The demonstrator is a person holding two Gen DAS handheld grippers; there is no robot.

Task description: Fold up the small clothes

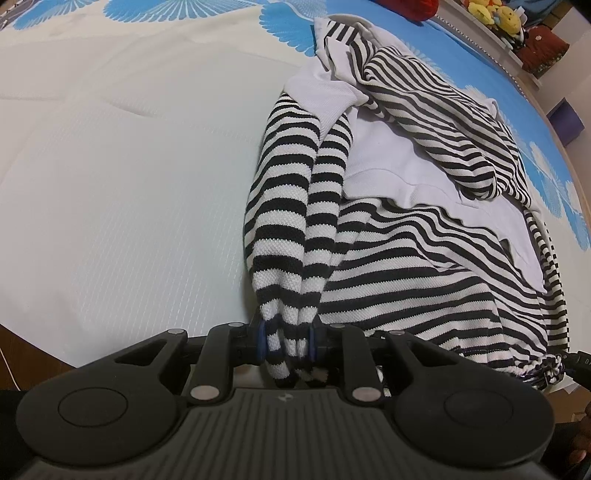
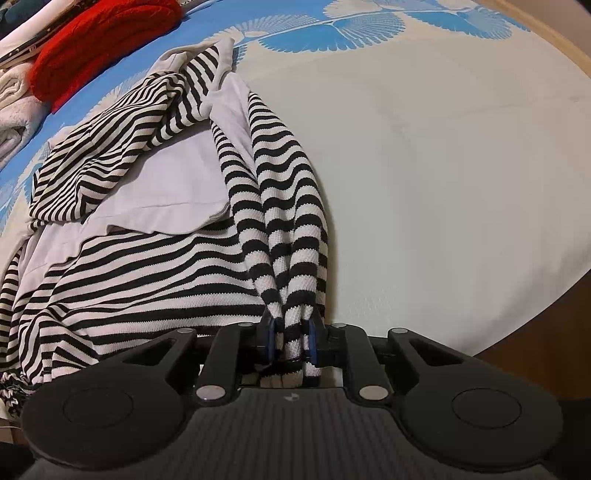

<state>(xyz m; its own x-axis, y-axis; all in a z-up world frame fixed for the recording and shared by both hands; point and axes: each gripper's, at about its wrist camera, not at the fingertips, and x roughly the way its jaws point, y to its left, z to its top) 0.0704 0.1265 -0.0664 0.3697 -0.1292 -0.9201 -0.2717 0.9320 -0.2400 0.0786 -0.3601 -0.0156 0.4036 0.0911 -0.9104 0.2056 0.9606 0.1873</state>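
Left wrist view, left to right: broad bare stretch of white bed sheet (image 1: pixel 110 184) across the left and centre, open room there, ending lower left at the bed edge with a sliver of brown floor. Blue fan print along the upper edge. Right of centre, a striped garment (image 1: pixel 424 266), black and white with pale lining showing, rumpled, long axis running from bottom centre toward the upper right. One bunched striped sleeve (image 1: pixel 291 221) stretched straight down the frame into the left gripper (image 1: pixel 286 341), blue pads clamped on it. Upper right corner: red clothing, yellow plush toys (image 1: pixel 491 13) on a shelf, bed edge curving down the right side.

Right wrist view, left to right: folded red knit (image 2: pixel 99 40) and pale towels (image 2: pixel 14 110) in the upper left, close to the garment's far end. Striped body filling the left half, leaning toward the upper left. Second sleeve (image 2: pixel 288 229) gathered at centre, running down into the right gripper (image 2: pixel 291 341), pads pinched on the fabric. Right half: bare sheet, free space, wooden bed frame (image 2: pixel 554 40) at the upper right, floor lower right.
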